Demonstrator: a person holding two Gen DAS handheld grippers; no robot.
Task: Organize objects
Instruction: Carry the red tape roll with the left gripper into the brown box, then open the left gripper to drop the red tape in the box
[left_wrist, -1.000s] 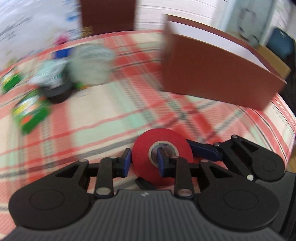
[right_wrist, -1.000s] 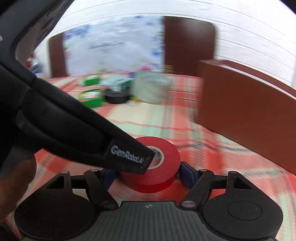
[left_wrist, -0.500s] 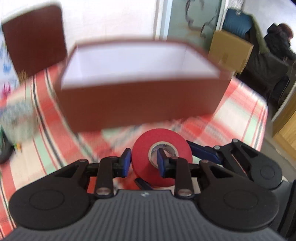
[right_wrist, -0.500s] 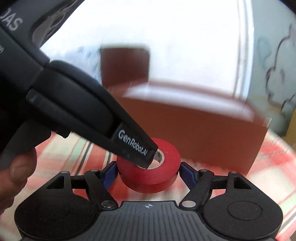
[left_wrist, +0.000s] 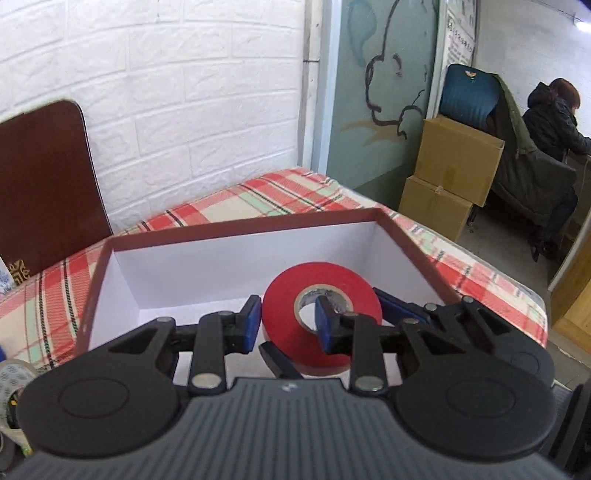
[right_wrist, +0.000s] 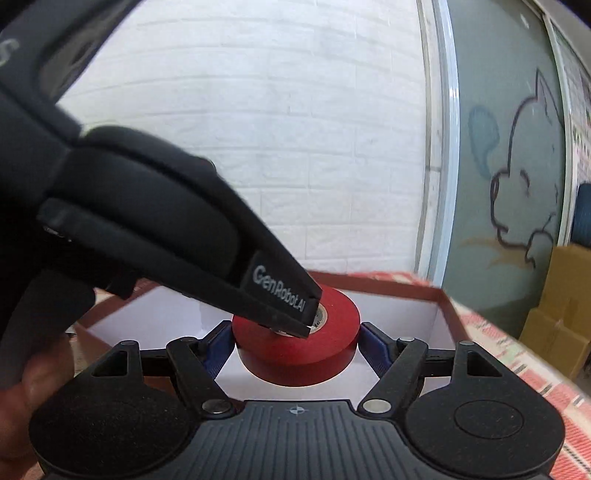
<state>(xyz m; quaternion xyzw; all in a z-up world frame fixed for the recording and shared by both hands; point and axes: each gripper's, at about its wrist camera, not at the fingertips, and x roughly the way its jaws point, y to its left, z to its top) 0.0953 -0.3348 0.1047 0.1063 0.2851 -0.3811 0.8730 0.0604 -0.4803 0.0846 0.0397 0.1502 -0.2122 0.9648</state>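
Note:
A red tape roll (left_wrist: 325, 295) is held by both grippers above the open brown box (left_wrist: 236, 225) with a white inside. My left gripper (left_wrist: 286, 319) is shut on the roll's wall, one finger outside and one in the core hole. My right gripper (right_wrist: 295, 341) is shut on the same roll (right_wrist: 332, 347) across its outer sides. The left gripper's body (right_wrist: 155, 221) crosses the right wrist view and hides part of the roll. The box (right_wrist: 439, 299) lies just below and ahead of the roll.
The box sits on a red plaid tablecloth (left_wrist: 273, 195). A dark brown board (left_wrist: 44, 184) leans on the white brick wall at the left. A clear tape roll (left_wrist: 11, 376) shows at the lower left edge. Cardboard boxes (left_wrist: 450, 173) and a seated person (left_wrist: 550, 125) are off the table to the right.
Both grippers carried the red tape roll from the table surface toward the brown box and up over its open top. The box now lies directly beneath the roll.

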